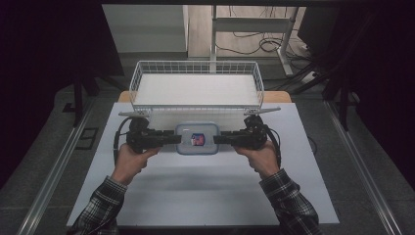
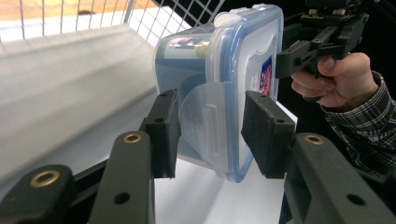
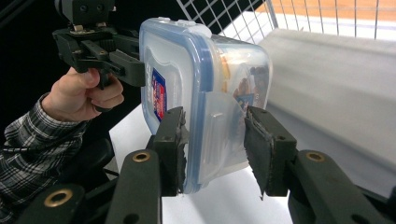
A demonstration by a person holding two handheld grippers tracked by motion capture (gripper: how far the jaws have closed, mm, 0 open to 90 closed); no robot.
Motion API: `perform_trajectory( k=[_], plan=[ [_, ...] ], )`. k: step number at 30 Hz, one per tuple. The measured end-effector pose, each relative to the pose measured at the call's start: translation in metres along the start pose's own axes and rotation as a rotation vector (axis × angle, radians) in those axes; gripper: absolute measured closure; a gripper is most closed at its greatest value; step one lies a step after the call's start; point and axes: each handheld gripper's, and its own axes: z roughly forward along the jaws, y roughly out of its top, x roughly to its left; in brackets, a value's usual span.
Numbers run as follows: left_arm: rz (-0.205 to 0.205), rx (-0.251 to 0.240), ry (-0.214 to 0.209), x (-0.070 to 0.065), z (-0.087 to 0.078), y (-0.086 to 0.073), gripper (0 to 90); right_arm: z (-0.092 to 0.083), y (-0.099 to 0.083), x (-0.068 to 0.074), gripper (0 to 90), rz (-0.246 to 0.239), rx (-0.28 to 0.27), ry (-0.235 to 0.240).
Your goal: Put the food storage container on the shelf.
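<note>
Grippers, left [image 1: 172, 139] and right [image 1: 220, 139], had jaws apart straddling the end latches of the lidded container [image 1: 197, 138] on the table just before the wire basket [image 1: 195, 84], so squeezing evenly looked key.

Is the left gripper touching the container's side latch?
Cannot tell. In the left gripper view, the left gripper straddles the lunch box's latch, its pads close on either side; neither contact nor gap shows plainly.

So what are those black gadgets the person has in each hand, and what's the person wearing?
They are two hand-held grippers. The left gripper and right gripper are both black, each with a pistol-style handle, two flat-padded jaws on arms with brass-coloured rivets, and a black cable looping off behind. The pad on one of the right gripper's jaws looks frayed at its edge. The person wears a dark plaid shirt, with a sleeve reaching each wrist.
</note>
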Motion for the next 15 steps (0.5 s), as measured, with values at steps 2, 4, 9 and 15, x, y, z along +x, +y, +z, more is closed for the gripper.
perform_trajectory(
  k=[2,4,9,15],
  plan=[
    [0.006,-0.006,0.006,-0.002,-0.003,0.009,57.2,-0.002,0.008,0.001,58.3,-0.006,-0.007,0.003],
    [0.009,-0.007,0.006,-0.002,-0.004,0.012,57.1,-0.003,0.011,0.001,58.3,-0.007,-0.009,0.004],
    [0.020,-0.020,0.009,-0.006,-0.008,0.026,57.2,-0.007,0.025,0.005,58.3,-0.027,-0.020,0.001],
    [0.029,-0.029,0.016,-0.009,-0.012,0.043,57.2,-0.012,0.040,0.007,58.3,-0.038,-0.035,0.002]
  ],
)
